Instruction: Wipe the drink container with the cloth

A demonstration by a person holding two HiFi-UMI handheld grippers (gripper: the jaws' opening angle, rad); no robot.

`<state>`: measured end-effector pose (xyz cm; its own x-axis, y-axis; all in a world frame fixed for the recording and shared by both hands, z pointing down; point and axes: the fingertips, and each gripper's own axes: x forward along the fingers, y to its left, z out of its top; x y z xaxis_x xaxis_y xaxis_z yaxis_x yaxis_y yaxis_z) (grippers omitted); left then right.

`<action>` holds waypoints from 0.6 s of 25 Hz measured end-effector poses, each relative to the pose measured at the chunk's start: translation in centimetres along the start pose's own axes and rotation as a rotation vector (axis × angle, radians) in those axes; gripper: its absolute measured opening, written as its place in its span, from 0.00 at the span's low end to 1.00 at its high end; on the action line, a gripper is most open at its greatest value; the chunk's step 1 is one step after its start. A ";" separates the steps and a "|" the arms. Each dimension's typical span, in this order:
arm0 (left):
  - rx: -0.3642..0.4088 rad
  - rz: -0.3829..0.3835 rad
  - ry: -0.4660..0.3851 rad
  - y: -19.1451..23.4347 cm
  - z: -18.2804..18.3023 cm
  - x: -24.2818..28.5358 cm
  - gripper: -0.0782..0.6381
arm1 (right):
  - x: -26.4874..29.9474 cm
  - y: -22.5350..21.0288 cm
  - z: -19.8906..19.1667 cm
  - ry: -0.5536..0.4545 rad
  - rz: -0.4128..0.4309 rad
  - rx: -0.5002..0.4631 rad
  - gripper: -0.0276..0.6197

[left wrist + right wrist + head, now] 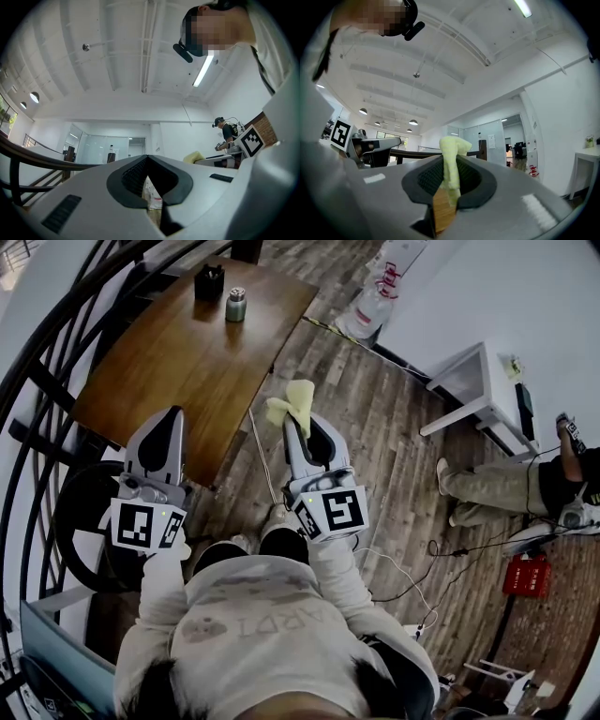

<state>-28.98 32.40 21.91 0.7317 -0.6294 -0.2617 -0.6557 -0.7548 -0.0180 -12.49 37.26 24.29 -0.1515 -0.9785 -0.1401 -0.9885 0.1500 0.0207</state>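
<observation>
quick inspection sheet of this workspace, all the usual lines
surface: wooden table, mostly bare
job's things: green drink container upright at the table's far end; yellow cloth off the table
clutter: black box beside the container
grippers: left gripper shut, empty; right gripper shut on the cloth
cables: white cable and black cable on the floor
surroundings: wood floor, white table, another person, red crate

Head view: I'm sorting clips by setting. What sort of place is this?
Probably an open office or lab workspace, not a home: a wooden table, a white desk against the wall, cables trailing across the plank floor, and another person nearby wearing head-mounted gear.
</observation>
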 end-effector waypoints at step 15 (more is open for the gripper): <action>-0.012 0.018 0.005 3.1 -2.2 8.0 0.12 | 7.5 -5.4 -1.4 0.004 0.026 0.009 0.14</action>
<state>-24.73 24.61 21.92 0.7205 -0.6441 -0.2570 -0.6667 -0.7453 -0.0012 -8.29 28.94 24.48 -0.1767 -0.9748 -0.1360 -0.9842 0.1762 0.0152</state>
